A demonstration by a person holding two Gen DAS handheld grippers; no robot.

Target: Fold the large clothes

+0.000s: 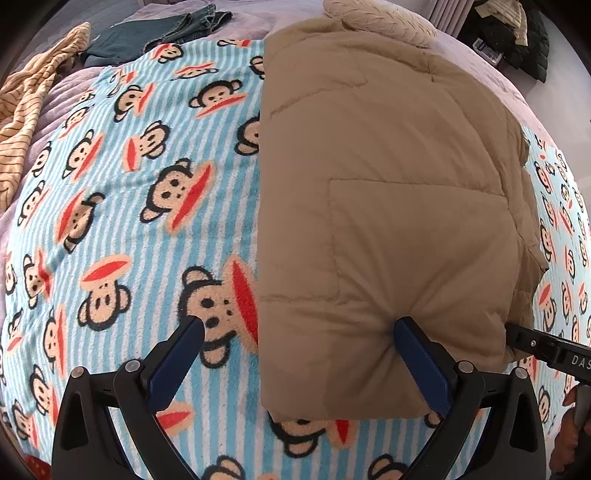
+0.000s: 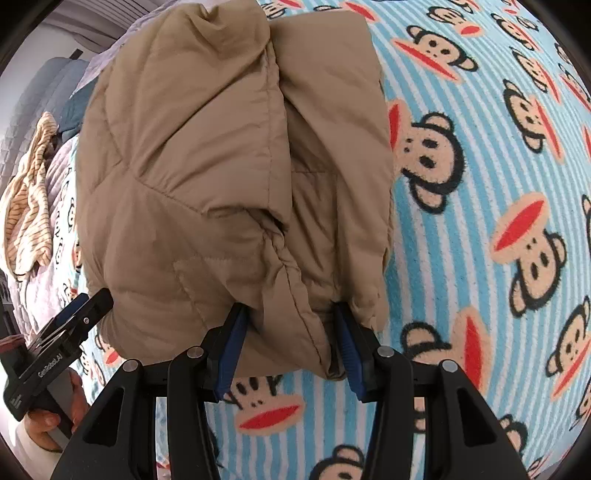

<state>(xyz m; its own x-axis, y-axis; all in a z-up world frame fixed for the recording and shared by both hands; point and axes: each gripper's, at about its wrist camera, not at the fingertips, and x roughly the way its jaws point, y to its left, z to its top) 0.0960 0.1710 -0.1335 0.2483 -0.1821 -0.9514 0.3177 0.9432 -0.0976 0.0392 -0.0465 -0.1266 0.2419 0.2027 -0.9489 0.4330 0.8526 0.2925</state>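
Lay folded on the monkey-print blanket [image 1: 122,206]: tan puffer jacket [image 1: 388,192]. Spread wide apart over its near left edge: left tongs [image 1: 299,328], one finger denting the padding. Clamped on bunched jacket hem: right tongs [image 2: 290,314].

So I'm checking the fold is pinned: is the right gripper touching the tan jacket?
Touching. The right wrist view shows the right gripper with both blue pads pressed against a bunched edge of the tan jacket.

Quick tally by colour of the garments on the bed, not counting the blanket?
Tan: 1, the jacket
Yellow striped: 1, the top
Dark teal: 1, the jeans
Cream knit: 1, partly hidden behind the jacket
Total: 4
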